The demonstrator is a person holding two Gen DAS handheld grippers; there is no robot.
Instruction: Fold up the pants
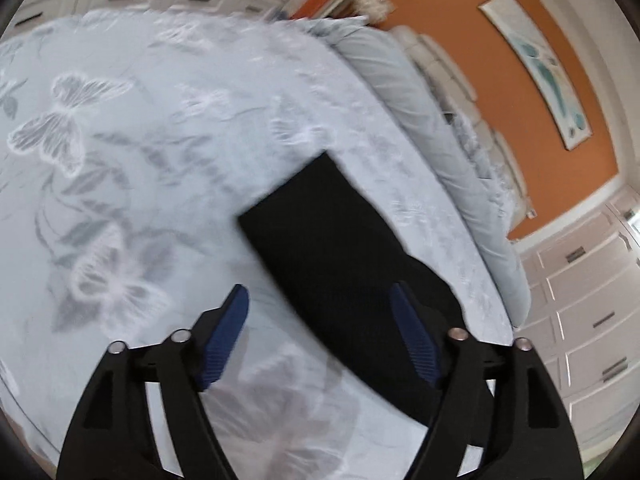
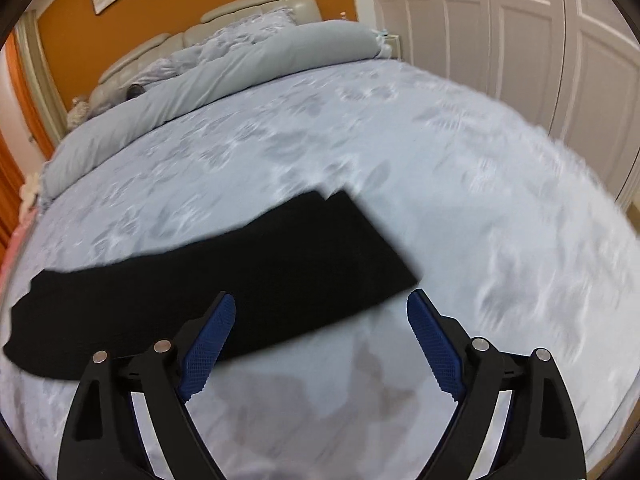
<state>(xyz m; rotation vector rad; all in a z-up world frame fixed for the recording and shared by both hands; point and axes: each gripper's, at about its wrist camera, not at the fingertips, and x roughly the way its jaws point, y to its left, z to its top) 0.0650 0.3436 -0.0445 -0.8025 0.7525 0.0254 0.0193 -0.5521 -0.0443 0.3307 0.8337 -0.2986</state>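
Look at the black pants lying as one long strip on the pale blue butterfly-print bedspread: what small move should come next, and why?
Probably lower the right gripper onto the near corner of the squared-off end of the black pants and close on it. Both it and the left gripper stand open and empty above the pale blue butterfly-print bedspread, and the pants lie as one long strip, so another fold seems due.

pants (image 2: 256,280): matt black cloth | bedspread (image 2: 440,160): printed cloth | fingers (image 2: 208,344): ribbed blue
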